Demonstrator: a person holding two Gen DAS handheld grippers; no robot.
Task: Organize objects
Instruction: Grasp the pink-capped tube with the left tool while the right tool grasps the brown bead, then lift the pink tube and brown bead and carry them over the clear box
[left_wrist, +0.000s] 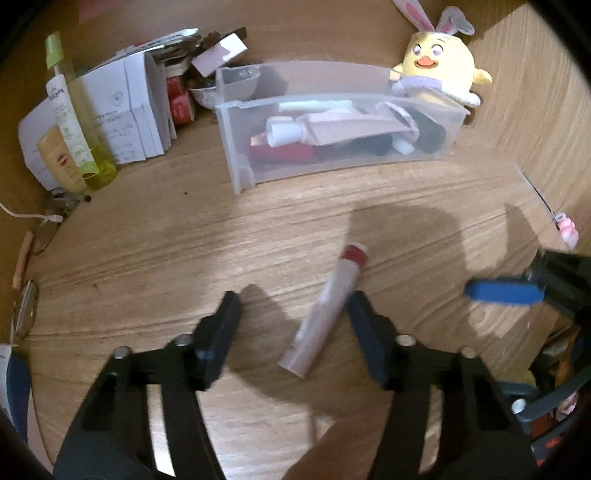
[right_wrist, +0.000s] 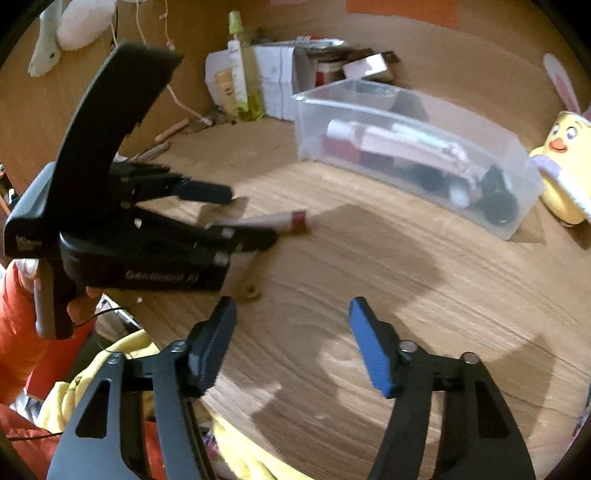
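A white tube with a red cap (left_wrist: 327, 306) lies on the wooden table, between the open fingers of my left gripper (left_wrist: 293, 306), closer to the right finger. In the right wrist view the tube (right_wrist: 266, 221) lies between the left gripper's fingers (right_wrist: 255, 218). My right gripper (right_wrist: 291, 325) is open and empty above bare table; its blue pad (left_wrist: 502, 291) shows at the right in the left wrist view. A clear plastic bin (left_wrist: 236, 122) (right_wrist: 524, 173) holding tubes and dark items stands further back.
A yellow plush chick (left_wrist: 439, 66) (right_wrist: 565, 155) sits right of the bin. Bottles (left_wrist: 70, 122), white booklets (left_wrist: 125, 107) and small boxes crowd the back left corner. Glasses (left_wrist: 26, 310) and a cable lie at the left edge. A wooden wall (left_wrist: 535, 110) rises on the right.
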